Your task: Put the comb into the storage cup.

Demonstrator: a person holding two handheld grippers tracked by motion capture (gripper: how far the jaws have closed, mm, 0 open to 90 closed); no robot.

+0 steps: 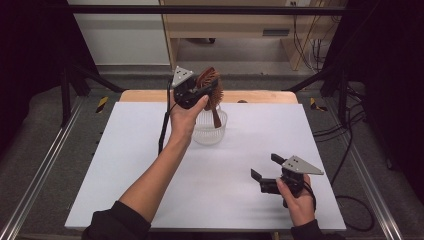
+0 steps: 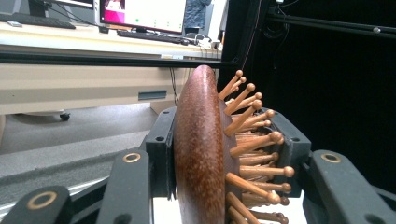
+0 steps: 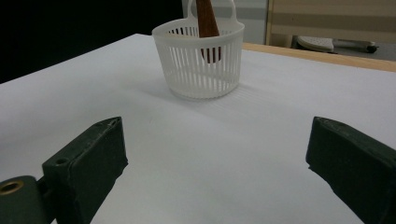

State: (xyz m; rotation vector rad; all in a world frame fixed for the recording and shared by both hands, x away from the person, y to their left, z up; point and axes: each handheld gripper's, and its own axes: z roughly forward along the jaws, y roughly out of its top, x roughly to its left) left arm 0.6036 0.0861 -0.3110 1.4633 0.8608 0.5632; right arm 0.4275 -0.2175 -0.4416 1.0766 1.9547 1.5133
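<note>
The black fingers (image 2: 161, 154) of the left gripper (image 1: 200, 90) are clamped on the head of a wooden hairbrush (image 1: 210, 92), one pad against its smooth back and the other against the bristle side. The brush head is oval, dark reddish-brown with a speckled grain and a light sheen. Its bristles are pale wooden pins, each ending in a small round knob, and they stick out in rows from one face. In the left gripper view the head stands on edge between the pads, back to the left and pins to the right.

The brush is held above the far edge of the tabletop (image 1: 150, 165), about midway along it. Its tapered brown handle points down into a small white plastic basket (image 1: 209, 131) with slatted walls and a loop handle. In the right gripper view the rounded handle tip shows through the slats, inside the basket; whether it touches the bottom cannot be told.

The right gripper (image 1: 265, 170) sits near the tabletop's near right corner, well apart from the basket, its fingers spread wide with nothing between them.
</note>
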